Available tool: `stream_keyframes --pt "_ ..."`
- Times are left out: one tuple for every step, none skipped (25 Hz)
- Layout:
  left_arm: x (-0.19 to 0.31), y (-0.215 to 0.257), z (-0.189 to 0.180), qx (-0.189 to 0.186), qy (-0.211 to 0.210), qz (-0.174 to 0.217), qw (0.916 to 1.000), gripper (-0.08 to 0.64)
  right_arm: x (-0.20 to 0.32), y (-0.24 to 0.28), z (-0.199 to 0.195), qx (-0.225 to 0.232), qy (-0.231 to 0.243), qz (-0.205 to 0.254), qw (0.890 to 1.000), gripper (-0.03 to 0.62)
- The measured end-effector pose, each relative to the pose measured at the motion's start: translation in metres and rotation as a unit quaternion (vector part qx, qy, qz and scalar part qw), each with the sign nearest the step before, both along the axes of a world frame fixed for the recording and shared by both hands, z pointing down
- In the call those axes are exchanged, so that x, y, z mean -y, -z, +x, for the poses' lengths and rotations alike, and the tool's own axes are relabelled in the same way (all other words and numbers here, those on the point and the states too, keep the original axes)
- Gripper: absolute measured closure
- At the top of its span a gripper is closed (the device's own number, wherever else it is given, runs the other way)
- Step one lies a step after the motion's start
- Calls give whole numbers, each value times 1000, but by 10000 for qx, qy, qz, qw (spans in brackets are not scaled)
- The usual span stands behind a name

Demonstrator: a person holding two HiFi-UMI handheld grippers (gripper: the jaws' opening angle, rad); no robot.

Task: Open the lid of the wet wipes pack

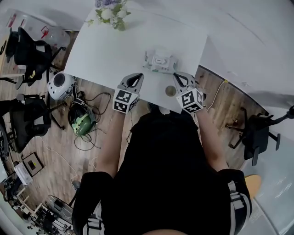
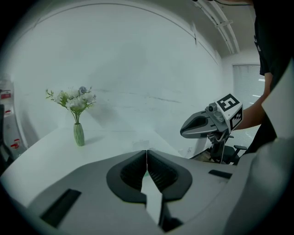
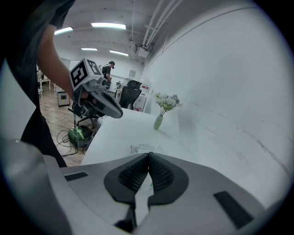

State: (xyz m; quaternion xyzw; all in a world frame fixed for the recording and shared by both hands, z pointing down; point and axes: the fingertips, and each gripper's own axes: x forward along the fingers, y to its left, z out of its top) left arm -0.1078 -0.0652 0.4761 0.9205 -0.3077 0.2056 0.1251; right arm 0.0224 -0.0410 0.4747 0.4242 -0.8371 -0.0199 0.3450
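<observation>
surface: broad white flat-topped surface (image 1: 105, 50), filling the upper middle of the head view; it carries everything below.
vase: slim pale-green ceramic vase of white and lilac flowers (image 1: 110, 11), at the top edge of the head view, well apart from the pack; also at left of the left gripper view (image 2: 79, 134).
pack: pale, crinkly soft-film wet wipes pack (image 1: 159, 62), lying flat on the surface at upper centre of the head view, just beyond both tongs and between them. It shows only faintly at lower centre of the right gripper view (image 3: 142, 148).
pack handling (judged): light, soft and slick. It will likely slide or buckle if pushed from one side, so pin the body down at an end, away from the lid.
left tongs: grey two-jaw left tongs (image 1: 134, 77), centre-left of the head view, near the pack, not touching. Jaws pressed together with nothing between them (image 2: 147, 158).
right tongs: matching grey right tongs (image 1: 180, 78), centre-right of the head view, near the pack, not touching. Jaws closed on each other, empty (image 3: 148, 160).
lid: paler rectangular patch at the pack's middle (image 1: 161, 58), taken to be the stiff plastic flip lid. It reads as lying flat; hinge side and tab too small to tell.
lid handling (judged): rigid, snap-fit. Catch the free lip with one jaw tip and lever upward; it may spring or lift the whole pack if the body is unpinned.
disc: small round olive-brown disc (image 1: 170, 91), on the surface by the near edge, just beside the right tongs; identity unclear.
</observation>
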Motion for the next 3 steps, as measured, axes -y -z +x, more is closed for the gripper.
stream_keyframes --pt "0 1 2 0 -9 6 10000 535 -1 -2 2 16 3 -31 10000 577" --pt "0 1 5 -7 -15 5 10000 535 -3 -3 5 33 2 -67 10000 577" --pt "0 2 7 -16 -21 3 10000 535 -4 -5 8 51 0 -104 9999 577"
